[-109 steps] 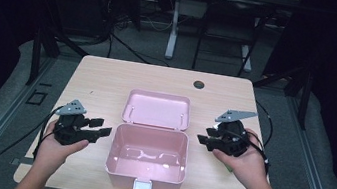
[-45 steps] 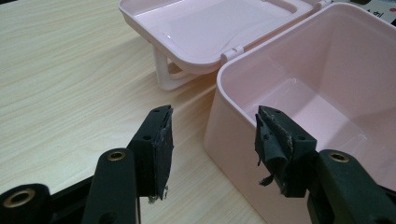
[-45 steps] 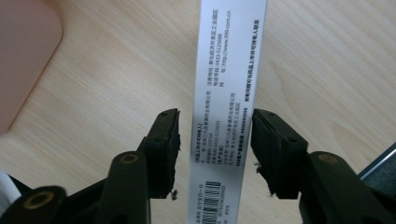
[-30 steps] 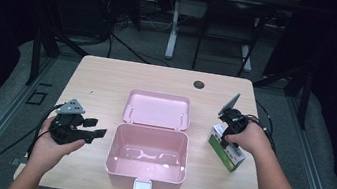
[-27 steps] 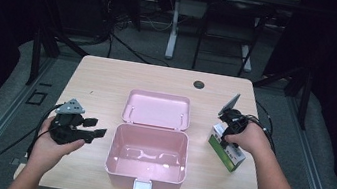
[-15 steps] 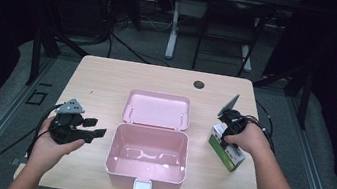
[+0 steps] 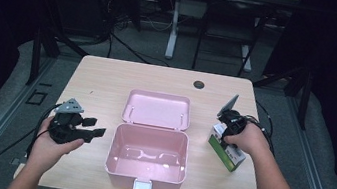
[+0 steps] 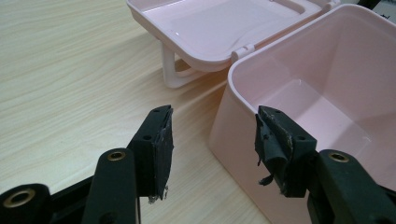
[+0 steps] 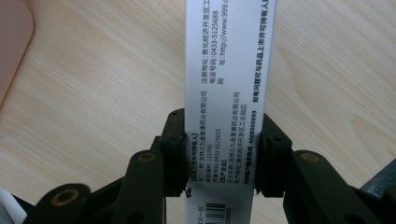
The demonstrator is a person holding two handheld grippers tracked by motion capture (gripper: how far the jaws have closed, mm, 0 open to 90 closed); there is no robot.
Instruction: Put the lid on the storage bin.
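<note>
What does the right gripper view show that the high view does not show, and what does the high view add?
The right gripper view alone lets one read the printed text and part of a barcode on the white face of the small box, and see both fingers pressed against its sides. The high view alone gives the layout: the open pink case at the table's middle, the left gripper open beside it, and the box's green side. Both show the right gripper shut on the small box over the wooden table.

A wooden table (image 7: 107,85) bears a dark grommet (image 7: 199,84).
</note>
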